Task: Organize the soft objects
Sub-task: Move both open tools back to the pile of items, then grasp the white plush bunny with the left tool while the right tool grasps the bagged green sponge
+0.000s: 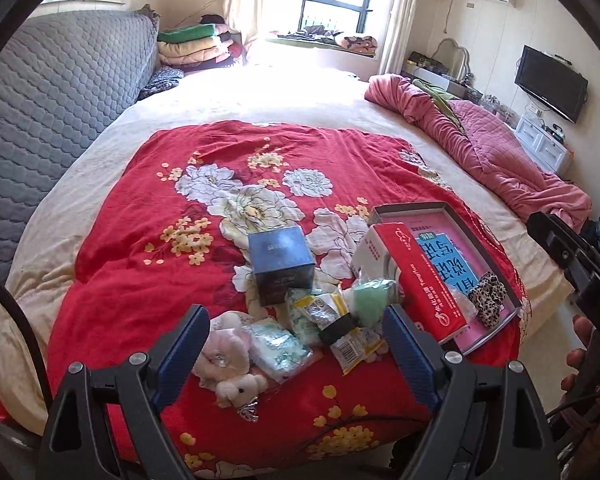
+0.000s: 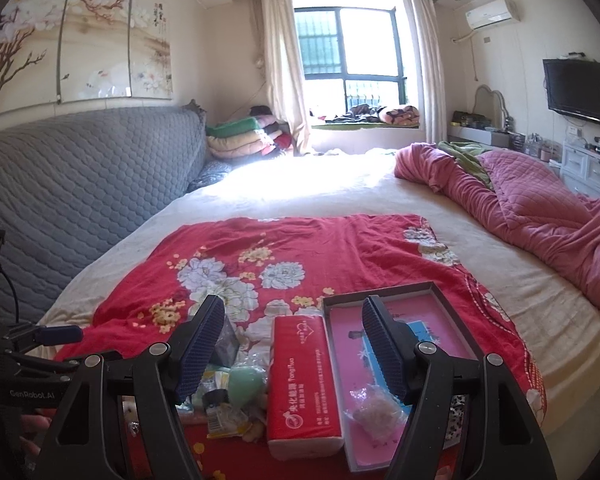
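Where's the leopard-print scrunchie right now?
In the left wrist view the leopard-print scrunchie lies inside the shallow pink-lined tray, at its near right corner, just right of the red tissue pack that leans over the tray's left edge.

We've got both grippers wide apart w/ nothing between the fingers. Far half of the red floral blanket [image 1: 228, 152] is bare, so plenty of room there, and the cream bed [image 1: 300, 92] beyond it is open up to the window side. Near edge is crowded: dark blue box [image 1: 281, 258] stands upright in the middle, blocking a straight pass from behind. Red tissue pack [image 2: 302, 376] lies tight against the left wall of the flat pink box [image 2: 440, 300], no gap btw them. Small packets and plush toy [image 1: 230, 364] are heaped w/ little clearance. Pink quilt [image 2: 548, 216] walls off the right side; gray headboard [image 1: 60, 92] the left.
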